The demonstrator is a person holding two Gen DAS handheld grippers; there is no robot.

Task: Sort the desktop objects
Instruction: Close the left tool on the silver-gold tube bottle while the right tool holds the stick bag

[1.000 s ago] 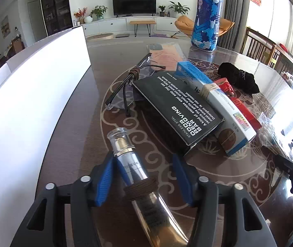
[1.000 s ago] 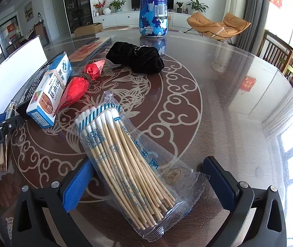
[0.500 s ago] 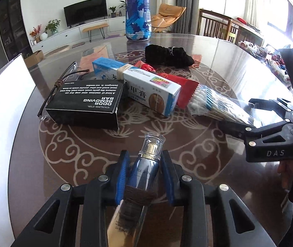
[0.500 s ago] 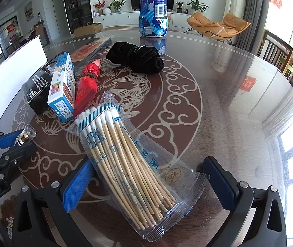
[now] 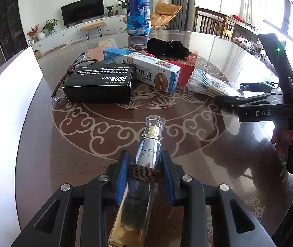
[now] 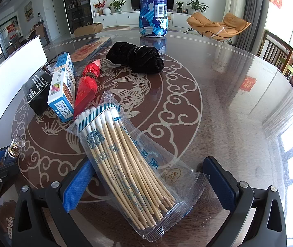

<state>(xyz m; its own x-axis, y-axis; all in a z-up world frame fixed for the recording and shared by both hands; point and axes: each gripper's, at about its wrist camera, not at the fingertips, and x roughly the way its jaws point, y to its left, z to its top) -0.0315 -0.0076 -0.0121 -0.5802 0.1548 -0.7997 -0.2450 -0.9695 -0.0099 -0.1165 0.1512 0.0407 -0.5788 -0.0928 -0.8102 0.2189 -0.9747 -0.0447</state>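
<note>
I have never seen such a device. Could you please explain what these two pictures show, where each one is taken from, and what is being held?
No robot is here: a person holds a hand tool with two fingers in each hand. Each tool carries a wide-angle camera that looks along its fingers, so each picture is one tool's own view.

In the left tool's picture, the left gripper has a silver tube between its blue pads; the jaws are opening slightly. At the right edge you see the other tool and the person's hand.

In the right tool's picture, the right gripper stands wide open around a bag of cotton swabs lying on the table.

Also on the table: a black box, a blue-white box, a red packet, a black cloth and a tall blue bottle.
</note>
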